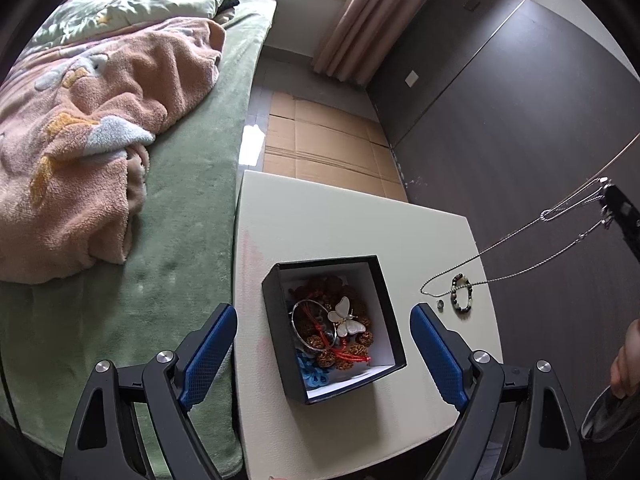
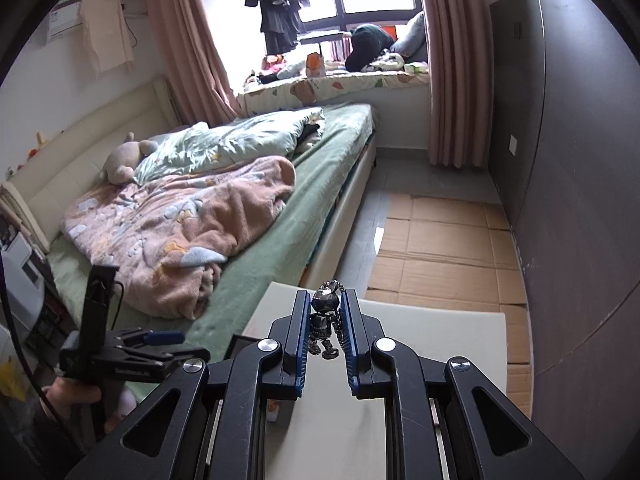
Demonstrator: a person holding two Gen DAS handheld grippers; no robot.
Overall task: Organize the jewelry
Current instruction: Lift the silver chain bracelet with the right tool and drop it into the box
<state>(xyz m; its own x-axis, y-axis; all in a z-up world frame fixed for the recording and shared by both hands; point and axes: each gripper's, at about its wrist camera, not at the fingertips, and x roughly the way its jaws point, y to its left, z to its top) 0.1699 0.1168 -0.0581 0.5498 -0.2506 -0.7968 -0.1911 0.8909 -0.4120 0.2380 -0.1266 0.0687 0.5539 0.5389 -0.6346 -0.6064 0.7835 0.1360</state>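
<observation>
A black jewelry box [image 1: 276, 312] with a white lining stands open on the small white table [image 1: 320, 224]. In it lie brown beads, a silver bangle, red cord and a butterfly brooch [image 1: 348, 318]. My left gripper [image 1: 323, 309] hovers above the box, open, with nothing between its blue pads. My right gripper [image 2: 326, 296] is shut on a silver chain necklace [image 1: 550, 214]; its small metal figure pendant [image 2: 324, 320] sits between the pads. The chain hangs from the raised right gripper [image 1: 618, 204] down to the table beside a beaded bracelet [image 1: 462, 294].
A small round bead [image 1: 440, 304] lies next to the bracelet. A bed with a green sheet [image 1: 180, 220] and pink blanket [image 1: 92, 140] adjoins the table's left side. Flattened cardboard [image 1: 328, 148] covers the floor beyond; a dark wall panel [image 1: 520, 120] runs along the right.
</observation>
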